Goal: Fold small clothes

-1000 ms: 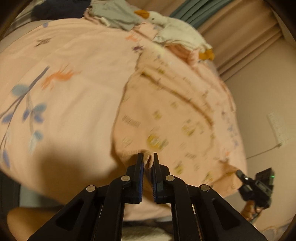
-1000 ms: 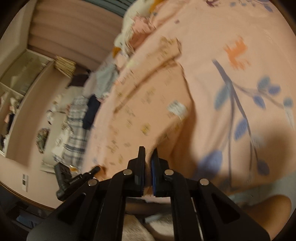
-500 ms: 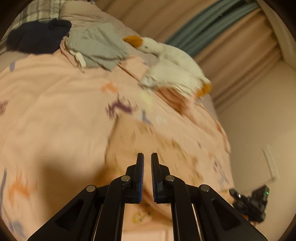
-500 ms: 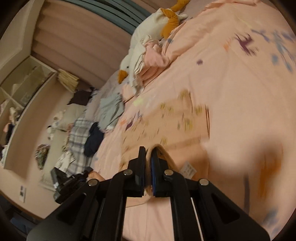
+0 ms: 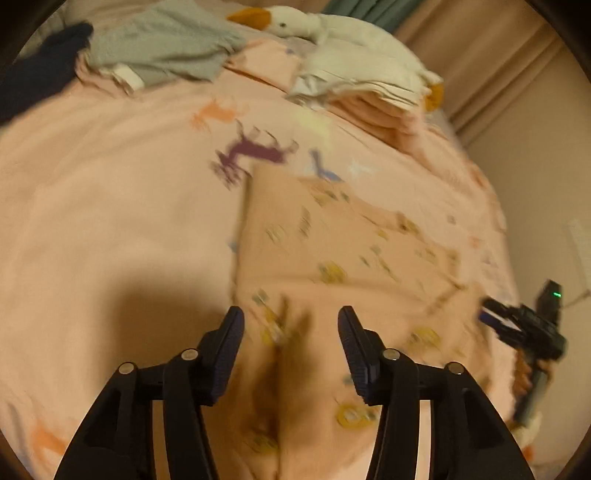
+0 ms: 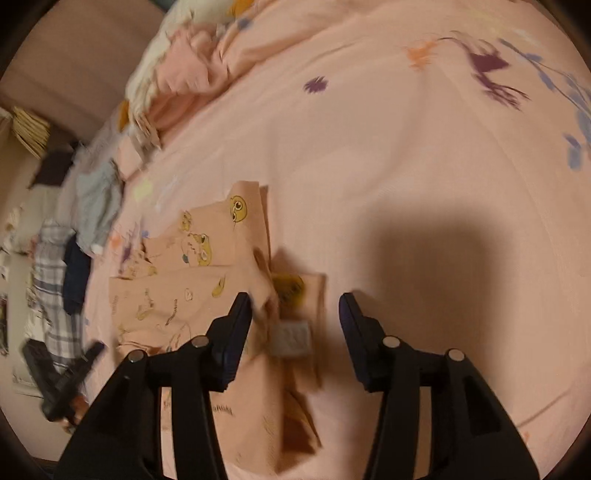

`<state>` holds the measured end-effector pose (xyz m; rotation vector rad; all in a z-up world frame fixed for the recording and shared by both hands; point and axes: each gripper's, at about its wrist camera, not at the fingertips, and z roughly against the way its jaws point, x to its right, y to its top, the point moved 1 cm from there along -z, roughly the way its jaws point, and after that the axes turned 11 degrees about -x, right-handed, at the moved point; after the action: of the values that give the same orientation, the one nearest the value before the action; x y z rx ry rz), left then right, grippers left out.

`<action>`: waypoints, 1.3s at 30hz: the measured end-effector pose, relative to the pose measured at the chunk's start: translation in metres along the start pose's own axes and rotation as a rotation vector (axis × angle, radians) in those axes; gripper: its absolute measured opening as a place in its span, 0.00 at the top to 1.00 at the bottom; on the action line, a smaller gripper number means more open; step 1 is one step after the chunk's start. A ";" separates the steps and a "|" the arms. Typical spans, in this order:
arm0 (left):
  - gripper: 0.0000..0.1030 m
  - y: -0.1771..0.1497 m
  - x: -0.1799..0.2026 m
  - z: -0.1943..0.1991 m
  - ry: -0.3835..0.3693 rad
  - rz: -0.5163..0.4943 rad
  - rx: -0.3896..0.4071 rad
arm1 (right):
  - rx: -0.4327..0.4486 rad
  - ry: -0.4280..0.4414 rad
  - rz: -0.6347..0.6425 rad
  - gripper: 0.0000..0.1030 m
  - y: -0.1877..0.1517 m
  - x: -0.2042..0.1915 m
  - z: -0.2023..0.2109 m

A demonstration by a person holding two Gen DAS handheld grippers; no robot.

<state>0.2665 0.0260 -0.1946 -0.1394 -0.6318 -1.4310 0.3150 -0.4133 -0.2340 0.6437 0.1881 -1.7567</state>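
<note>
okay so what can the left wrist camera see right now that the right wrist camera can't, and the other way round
Only the left wrist view shows the goose plush's head and the right gripper off to the side.

Only the right wrist view shows the peach garment's white label, the plaid fabric and the left gripper at the edge.

Both show the peach printed garment lying on the pink bedspread, the grey garment, the folded pile, and each view's own gripper open above the cloth.

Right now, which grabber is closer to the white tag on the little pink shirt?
Right. The right gripper is open straddling the white tag on the pink shirt. The left gripper is open over the shirt's other side; no tag shows there.
</note>
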 end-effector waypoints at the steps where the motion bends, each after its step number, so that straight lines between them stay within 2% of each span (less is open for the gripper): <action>1: 0.50 -0.003 0.000 -0.002 -0.048 -0.005 0.001 | 0.006 -0.017 -0.009 0.45 -0.001 0.002 0.005; 2: 0.50 -0.007 0.001 -0.004 -0.074 -0.009 -0.001 | -0.005 -0.048 -0.017 0.45 -0.002 0.003 0.010; 4: 0.50 -0.009 0.006 -0.016 -0.021 -0.033 -0.072 | 0.040 -0.068 -0.065 0.45 -0.008 0.004 0.027; 6: 0.50 -0.010 0.005 -0.027 -0.021 -0.016 -0.102 | 0.087 -0.032 -0.074 0.45 -0.016 0.002 0.041; 8: 0.50 -0.012 0.005 -0.035 -0.060 0.031 -0.079 | 0.082 0.027 -0.070 0.44 -0.023 -0.002 0.049; 9: 0.50 -0.011 0.007 -0.037 -0.064 0.021 -0.080 | 0.077 0.057 -0.068 0.43 -0.028 -0.003 0.051; 11: 0.69 -0.010 0.017 -0.044 -0.002 -0.010 -0.085 | 0.072 0.057 -0.051 0.43 -0.036 -0.007 0.053; 12: 0.81 -0.012 0.023 -0.044 0.047 -0.019 -0.072 | 0.071 0.041 -0.050 0.43 -0.038 -0.006 0.054; 13: 0.90 -0.013 0.030 -0.043 0.064 -0.053 -0.065 | 0.080 0.019 -0.065 0.43 -0.042 -0.003 0.057; 14: 0.96 -0.016 0.035 -0.043 0.074 -0.087 -0.065 | 0.090 0.010 -0.077 0.43 -0.043 -0.001 0.058; 15: 0.97 -0.017 0.042 -0.042 0.087 -0.112 -0.055 | 0.097 0.004 -0.089 0.43 -0.044 0.001 0.059; 17: 0.97 -0.013 0.053 -0.033 0.125 -0.120 0.018 | 0.108 0.014 -0.108 0.43 -0.045 0.011 0.066; 20: 0.97 0.011 0.062 -0.021 0.145 -0.120 0.110 | 0.144 0.052 -0.146 0.43 -0.046 0.022 0.074; 24: 0.97 0.055 0.060 -0.008 0.176 -0.059 0.177 | 0.131 0.096 -0.147 0.43 -0.041 0.021 0.071; 26: 0.97 0.077 0.057 -0.004 0.180 -0.041 0.206 | 0.124 0.093 -0.141 0.43 -0.036 0.019 0.068; 27: 0.97 0.087 0.056 -0.005 0.205 -0.016 0.217 | 0.124 0.085 -0.143 0.43 -0.033 0.018 0.067; 29: 0.97 0.104 0.048 -0.015 0.248 0.021 0.211 | 0.127 0.064 -0.129 0.43 -0.028 0.013 0.065; 32: 0.97 0.120 0.030 -0.040 0.399 0.092 0.209 | 0.096 0.060 -0.076 0.43 -0.023 0.004 0.055; 34: 0.97 0.120 0.016 -0.050 0.409 0.141 0.167 | 0.079 0.066 -0.054 0.43 -0.020 -0.002 0.047; 36: 0.96 0.123 0.006 -0.054 0.359 0.163 0.105 | 0.062 0.062 -0.039 0.43 -0.017 -0.006 0.040; 38: 0.88 0.119 0.007 -0.043 0.339 0.152 0.085 | 0.037 0.050 -0.031 0.43 -0.016 -0.010 0.031; 39: 0.69 0.115 0.009 -0.035 0.326 0.136 0.077 | 0.018 0.043 -0.019 0.42 -0.017 -0.013 0.027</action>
<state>0.3862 0.0211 -0.1872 0.1087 -0.4002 -1.2604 0.2920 -0.4097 -0.2081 0.6951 0.2082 -1.7658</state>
